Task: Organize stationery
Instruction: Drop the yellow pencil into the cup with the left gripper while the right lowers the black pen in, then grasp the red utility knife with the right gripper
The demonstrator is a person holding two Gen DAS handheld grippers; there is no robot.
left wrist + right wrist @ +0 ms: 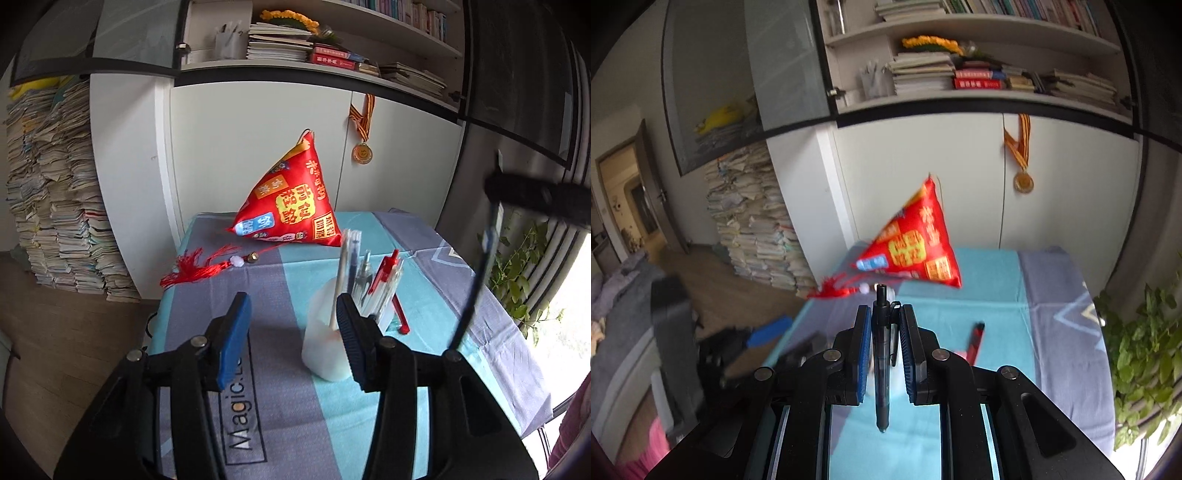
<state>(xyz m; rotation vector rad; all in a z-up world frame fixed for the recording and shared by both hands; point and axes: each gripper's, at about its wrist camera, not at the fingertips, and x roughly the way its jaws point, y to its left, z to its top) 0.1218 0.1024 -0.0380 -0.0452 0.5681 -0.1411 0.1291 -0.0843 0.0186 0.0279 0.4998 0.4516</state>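
A translucent white pen cup (325,339) stands on the striped tablecloth (266,280) and holds several pens (364,275), one with a red clip. My left gripper (293,325) is open and empty; its right finger is just beside the cup. A red pen (399,312) lies on the cloth behind the cup; it also shows in the right wrist view (975,341). My right gripper (884,345) is shut on a black pen (881,354), held upright above the table with its tip pointing down. The right gripper shows blurred at the right edge of the left wrist view (532,199).
A red pyramid-shaped cushion (295,199) with a red tassel (195,267) sits at the back of the table. White cabinet doors (258,147) with a hanging medal (362,151) stand behind. Stacked papers (55,192) rise at the left, a plant (1141,354) at the right.
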